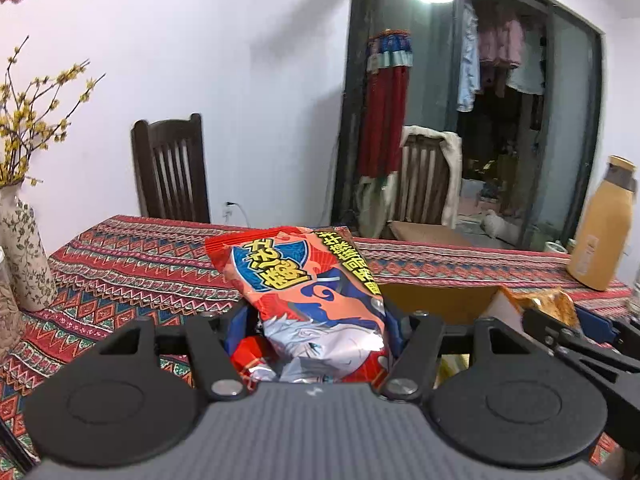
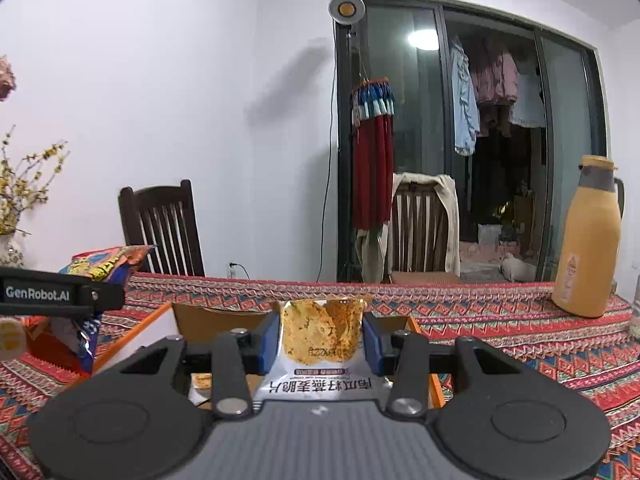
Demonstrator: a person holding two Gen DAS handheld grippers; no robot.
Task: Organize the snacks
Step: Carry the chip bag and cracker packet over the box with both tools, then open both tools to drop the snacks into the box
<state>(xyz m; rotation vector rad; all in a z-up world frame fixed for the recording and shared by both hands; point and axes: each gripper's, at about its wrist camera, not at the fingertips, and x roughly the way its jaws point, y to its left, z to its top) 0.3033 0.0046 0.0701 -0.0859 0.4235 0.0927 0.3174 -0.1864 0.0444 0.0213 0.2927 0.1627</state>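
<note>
My left gripper (image 1: 318, 320) is shut on a red and blue snack bag (image 1: 308, 280) with a cartoon face, held upright above the table. My right gripper (image 2: 322, 336) is shut on a small white packet of oat crisps (image 2: 320, 340), held over an open cardboard box (image 2: 208, 316). The box also shows in the left wrist view (image 1: 436, 300), just right of the red bag. In the right wrist view the left gripper (image 2: 60, 294) and its red bag (image 2: 108, 262) appear at the left. In the left wrist view the right gripper (image 1: 568, 332) with its packet (image 1: 536, 304) appears at the right.
A patterned red tablecloth (image 2: 500, 320) covers the table. A tan thermos jug (image 2: 588, 240) stands at the back right. A floral vase (image 1: 24, 252) with yellow blossoms stands at the left. Two wooden chairs (image 1: 172, 168) stand behind the table. Another small packet (image 2: 200, 384) lies inside the box.
</note>
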